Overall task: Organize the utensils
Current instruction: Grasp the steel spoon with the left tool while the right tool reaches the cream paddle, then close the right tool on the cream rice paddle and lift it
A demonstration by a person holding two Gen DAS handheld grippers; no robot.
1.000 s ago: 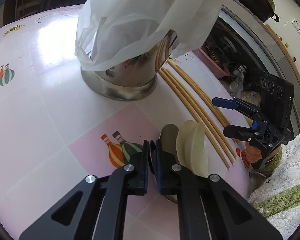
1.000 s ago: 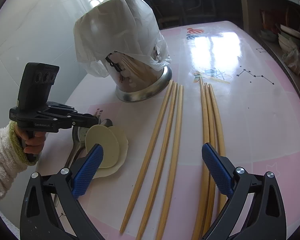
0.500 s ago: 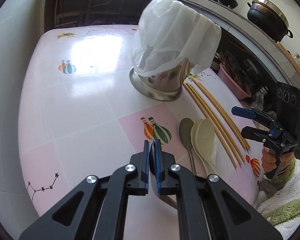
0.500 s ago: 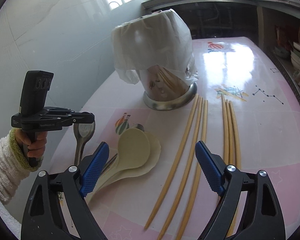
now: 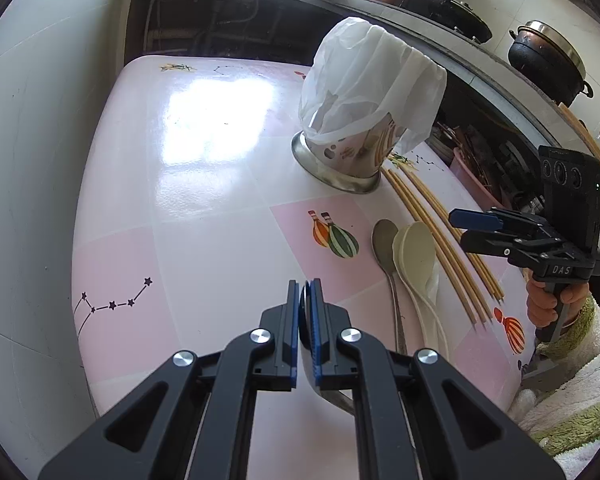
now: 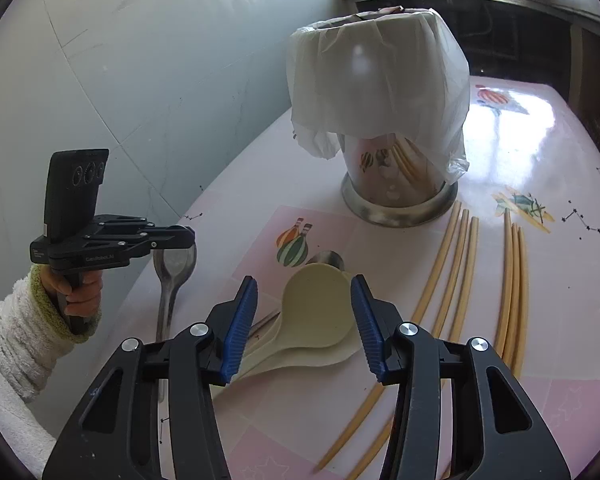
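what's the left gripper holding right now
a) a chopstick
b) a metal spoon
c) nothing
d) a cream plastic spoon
b: the left gripper is shut on the bowl of a metal spoon, lifted off the table, while the cream spoons and chopsticks lie on the table.

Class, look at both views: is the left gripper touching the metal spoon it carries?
Touching. In the right wrist view the left gripper is clamped on the metal spoon, whose handle hangs below.
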